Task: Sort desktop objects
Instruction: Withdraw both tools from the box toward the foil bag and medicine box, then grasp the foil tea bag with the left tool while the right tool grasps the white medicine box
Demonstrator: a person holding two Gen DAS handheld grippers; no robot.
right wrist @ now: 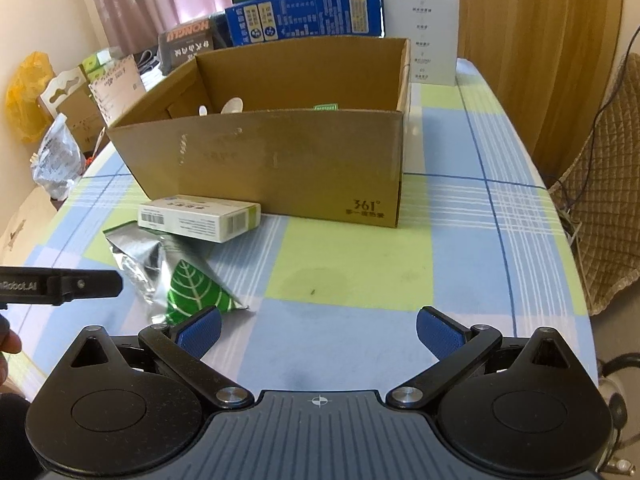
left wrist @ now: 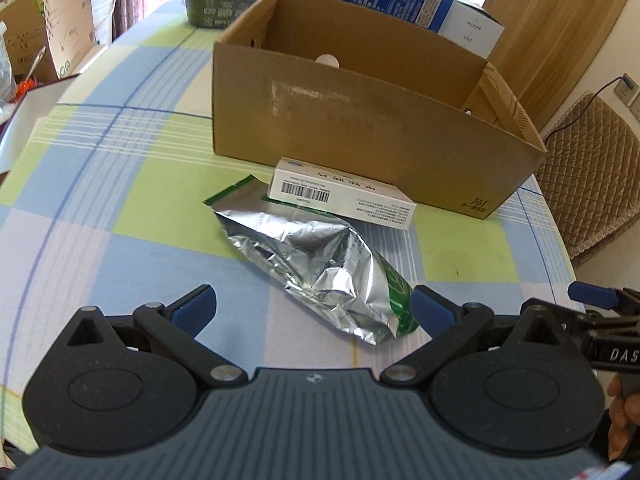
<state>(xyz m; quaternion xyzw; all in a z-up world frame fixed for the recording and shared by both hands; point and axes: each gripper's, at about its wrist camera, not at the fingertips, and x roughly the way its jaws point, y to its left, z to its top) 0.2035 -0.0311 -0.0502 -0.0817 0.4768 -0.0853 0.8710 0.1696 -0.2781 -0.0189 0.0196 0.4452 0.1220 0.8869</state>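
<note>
Wide-open, empty left gripper (left wrist: 314, 310) faces the foil bag (left wrist: 320, 264) lengthwise; right gripper (right wrist: 318, 330), likewise open, probably sits farther.

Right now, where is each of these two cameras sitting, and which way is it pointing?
Left wrist: sits on the left gripper, looking forward over the foil pouch toward the cardboard box; its open blue fingers show.
Right wrist: sits on the right gripper, facing bare tablecloth and the box; open fingers show.
Shared: pouch, white carton, box.
</note>
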